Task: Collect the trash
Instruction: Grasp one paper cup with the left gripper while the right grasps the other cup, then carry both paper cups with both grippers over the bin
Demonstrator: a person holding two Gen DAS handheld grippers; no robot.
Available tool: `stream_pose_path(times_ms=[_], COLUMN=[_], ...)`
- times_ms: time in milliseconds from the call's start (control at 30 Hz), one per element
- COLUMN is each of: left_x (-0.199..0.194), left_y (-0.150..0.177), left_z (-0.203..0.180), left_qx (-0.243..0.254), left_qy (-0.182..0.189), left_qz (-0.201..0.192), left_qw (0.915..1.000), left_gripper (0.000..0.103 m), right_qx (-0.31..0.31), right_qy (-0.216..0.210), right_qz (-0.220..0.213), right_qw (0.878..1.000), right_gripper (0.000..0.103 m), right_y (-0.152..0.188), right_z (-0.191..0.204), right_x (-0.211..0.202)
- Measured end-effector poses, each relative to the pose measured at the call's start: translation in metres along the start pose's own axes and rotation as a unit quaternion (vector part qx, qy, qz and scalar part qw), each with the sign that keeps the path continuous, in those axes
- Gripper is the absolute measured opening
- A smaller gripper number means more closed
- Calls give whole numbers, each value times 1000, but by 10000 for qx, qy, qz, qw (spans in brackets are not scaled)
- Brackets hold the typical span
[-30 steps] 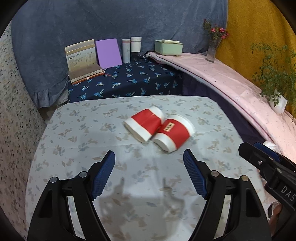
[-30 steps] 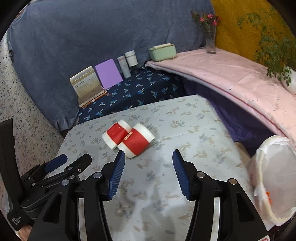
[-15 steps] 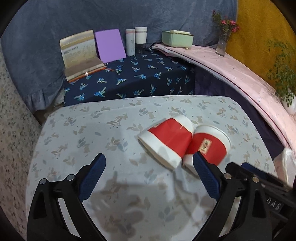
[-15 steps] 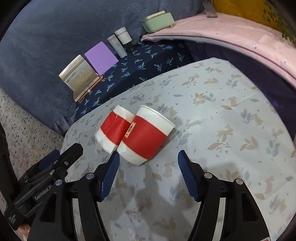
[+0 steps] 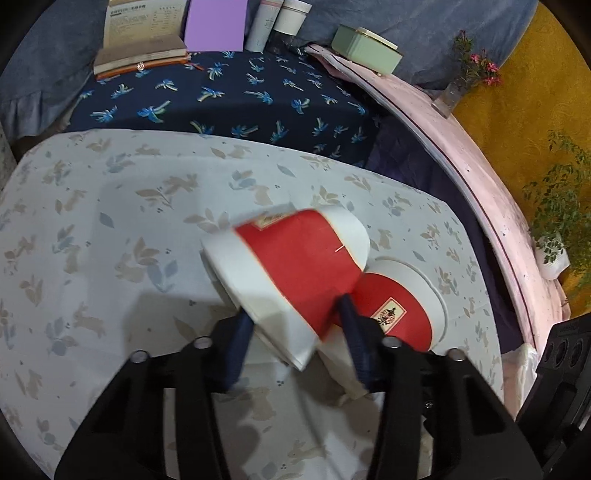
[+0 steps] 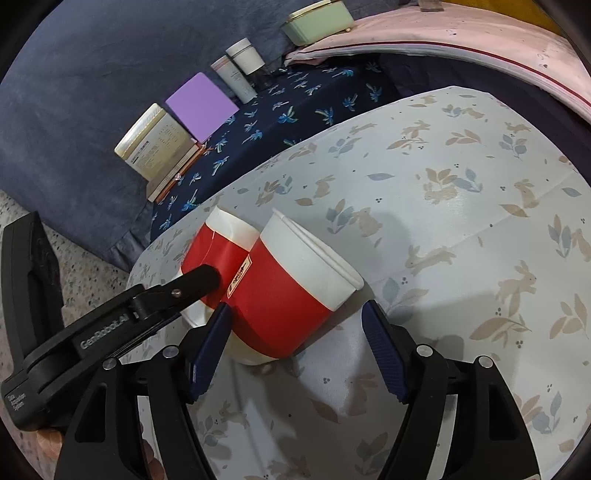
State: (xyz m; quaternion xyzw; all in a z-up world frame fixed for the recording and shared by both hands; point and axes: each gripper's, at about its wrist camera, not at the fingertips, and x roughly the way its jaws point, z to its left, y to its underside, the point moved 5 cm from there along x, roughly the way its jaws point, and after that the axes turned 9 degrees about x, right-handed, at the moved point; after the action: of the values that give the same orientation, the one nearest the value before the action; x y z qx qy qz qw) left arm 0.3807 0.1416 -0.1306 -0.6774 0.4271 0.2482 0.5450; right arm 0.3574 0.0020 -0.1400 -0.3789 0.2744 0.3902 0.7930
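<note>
Two red and white paper cups lie on their sides, touching, on a table with a rabbit-print cloth [image 5: 92, 221]. My left gripper [image 5: 295, 339] is shut on the left cup [image 5: 291, 258], its fingers pressing the cup's base end; the cup looks blurred. The right cup [image 5: 399, 306] lies beside it. In the right wrist view my right gripper [image 6: 299, 343] is open, its fingers either side of the right cup's [image 6: 291, 288] base end without squeezing it. The left gripper's finger [image 6: 195, 280] rests on the left cup [image 6: 210, 251] there.
Behind the table is a navy palm-print surface [image 5: 240, 96] with an open book [image 5: 140, 33], a purple card [image 5: 216, 24], two tubes [image 5: 280, 20] and a green box [image 5: 365, 48]. A pink-covered ledge [image 5: 480, 177] with a flower vase [image 5: 458, 88] and plant [image 5: 557, 221] runs along the right.
Both grippers moved forward and down to the cups. The left gripper closed on the left cup; the right gripper came to straddle the right cup, still open.
</note>
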Motion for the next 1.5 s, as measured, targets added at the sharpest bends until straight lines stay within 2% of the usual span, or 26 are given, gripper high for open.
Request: stream_pose_path(times_ms=[33,167,267,500,767,867,933,1133,1167,1200,1367,1500], left_x=[0,-6,-14,-15,-10,-12,-13,-23,-27,-30,-50,-67], left_y=[1,5,7,17,30,34,37,47,49,50,56,61], left_z=[-1,-5,-6,-9,-26,-30,-33,-54,-60,-65,-101,-134], left_qx=[5,48,101,141,469,474,478,581,597,612,772,944], left_qy=[20,7,-175,-25,86,118,140,171,195,206,329,431], left_qz=[2,-61,-165,-16,106,115,120,107,93,76,-33,-120], left_qw=[10000,10000,9997,9999,9988,9987,9987,9981,9980,9979,9965,9945], left_gripper=[22,3,3,2,3,3,3,3,2,2,2,2], right_qx=[-13,-10,23,204,522,545,513,408,398,373,352,325], right_qy=[-7,-17,-18,-133,-339,-368,-361,-283,-284,-276,-261,-212], right_qz=[7,11,-1,7,124,187,160,-70,-104,-136,-363,-705], right_qw=[10000,10000,10000,9997,9980,9977,9979,9987,9987,9988,9984,9968], right_gripper=[70,70,70,70,71,55,54,45,42,32,32,32], right_y=[0,0,1,-3,-10,-9,-7,-6,-6,-7,-7,-9], right_z=[0,-1,-3,-3,0,0,-2,-9,-10,-12,-21,-29], right_x=[0,-1,-3,-3,9,11,6,-23,-29,-36,-75,-119])
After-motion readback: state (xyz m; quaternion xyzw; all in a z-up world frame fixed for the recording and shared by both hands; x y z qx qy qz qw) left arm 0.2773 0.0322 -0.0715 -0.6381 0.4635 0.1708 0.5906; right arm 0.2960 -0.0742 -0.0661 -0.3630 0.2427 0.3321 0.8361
